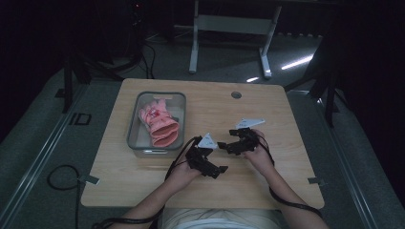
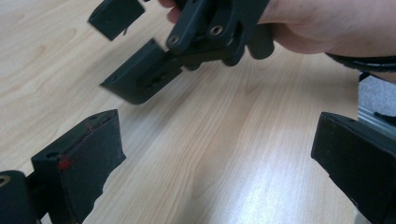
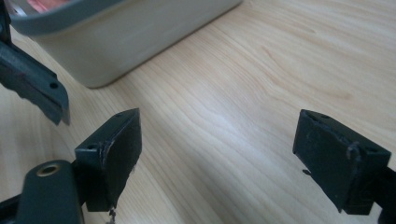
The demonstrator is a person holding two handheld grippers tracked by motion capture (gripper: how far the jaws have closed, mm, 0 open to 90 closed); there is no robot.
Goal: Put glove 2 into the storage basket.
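Both of my grippers, left gripper (image 1: 216,170) and right gripper (image 1: 222,145), hover wide apart and empty over the bare table (image 1: 267,109), apparently resting, since the pink glove (image 1: 159,123) lies in the grey bin (image 1: 135,142) just left of them.

We see a light wooden table (image 1: 267,109) with a grey bin (image 1: 135,123) at its left, and pink gloves (image 1: 159,124) lying inside it. Near the front edge, the left gripper (image 1: 215,168) and the right gripper (image 1: 224,146) sit close together, jaws pointing toward each other, each held in a hand, cables trailing back.
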